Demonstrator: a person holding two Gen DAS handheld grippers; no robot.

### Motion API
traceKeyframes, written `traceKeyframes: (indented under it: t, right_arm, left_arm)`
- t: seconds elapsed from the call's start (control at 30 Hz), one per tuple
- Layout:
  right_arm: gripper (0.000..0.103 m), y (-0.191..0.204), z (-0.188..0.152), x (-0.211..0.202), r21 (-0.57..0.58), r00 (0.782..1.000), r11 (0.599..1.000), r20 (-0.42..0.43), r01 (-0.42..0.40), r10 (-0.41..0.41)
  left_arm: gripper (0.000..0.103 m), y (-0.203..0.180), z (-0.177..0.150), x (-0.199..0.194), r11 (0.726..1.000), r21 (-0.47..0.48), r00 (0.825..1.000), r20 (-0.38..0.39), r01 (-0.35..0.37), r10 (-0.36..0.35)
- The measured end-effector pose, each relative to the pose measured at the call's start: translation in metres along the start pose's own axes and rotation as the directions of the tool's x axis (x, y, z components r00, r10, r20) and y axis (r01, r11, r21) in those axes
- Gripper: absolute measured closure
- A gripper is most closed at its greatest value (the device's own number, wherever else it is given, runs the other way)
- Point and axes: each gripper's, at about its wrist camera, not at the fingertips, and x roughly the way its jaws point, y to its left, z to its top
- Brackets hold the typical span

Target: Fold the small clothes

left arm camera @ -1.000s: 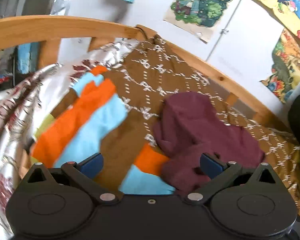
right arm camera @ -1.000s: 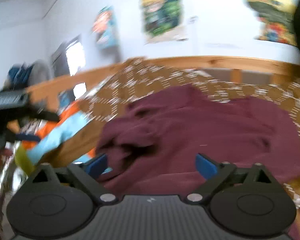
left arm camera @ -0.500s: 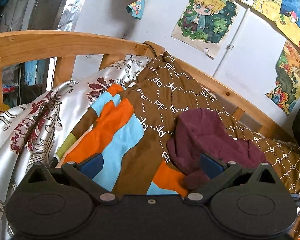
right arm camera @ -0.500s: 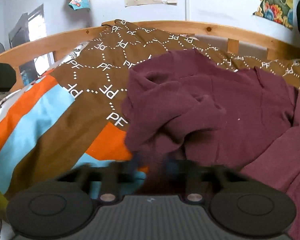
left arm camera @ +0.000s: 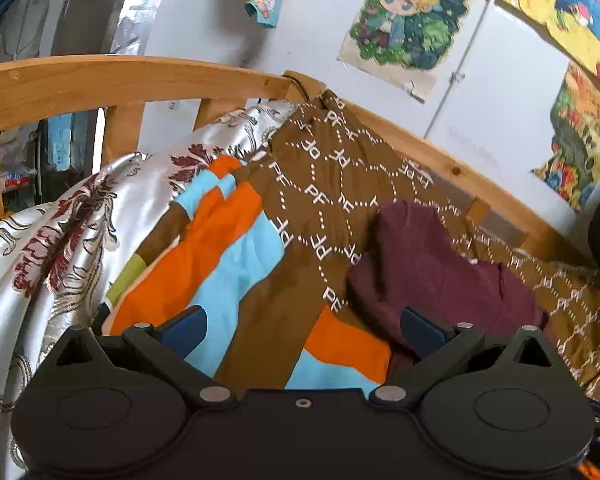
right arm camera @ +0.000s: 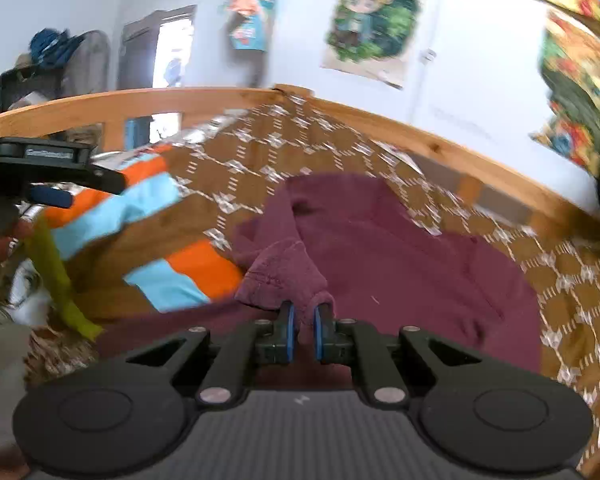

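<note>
Maroon garment (right arm camera: 400, 256), crumpled on the brown patterned bedspread (left arm camera: 332, 184) inside the wooden bed rail (left arm camera: 112, 76): near edge was pinched between the closed blue pads of the right gripper (right arm camera: 303, 330), while the left gripper (left arm camera: 300, 326) hovered spread wide, its right pad just beside the garment's left edge.

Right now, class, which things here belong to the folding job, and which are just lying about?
Job:
maroon garment
right tool, shut on a fold of it
left tool, open

Lying about:
brown patterned blanket
silver floral cloth
wooden bed rail
cartoon poster
</note>
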Motion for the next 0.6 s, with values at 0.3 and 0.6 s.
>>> traceKeyframes:
  t: [0.3,0.6]
  right_arm:
    - [0.033,-0.031,-0.041,-0.009,0.13,0.99,0.984,0.075,-0.125,0.116]
    - [0.066,0.007,-0.051,0.025,0.019,0.997,0.997,0.017,-0.079,0.079]
  left_arm:
    - [0.001,-0.009,-0.016,0.024,0.999,0.039,0.996,-0.079,-0.035,0.038]
    - [0.001,-0.017,-0.025,0.033,0.996,0.081,0.993,-0.111,-0.037,0.045]
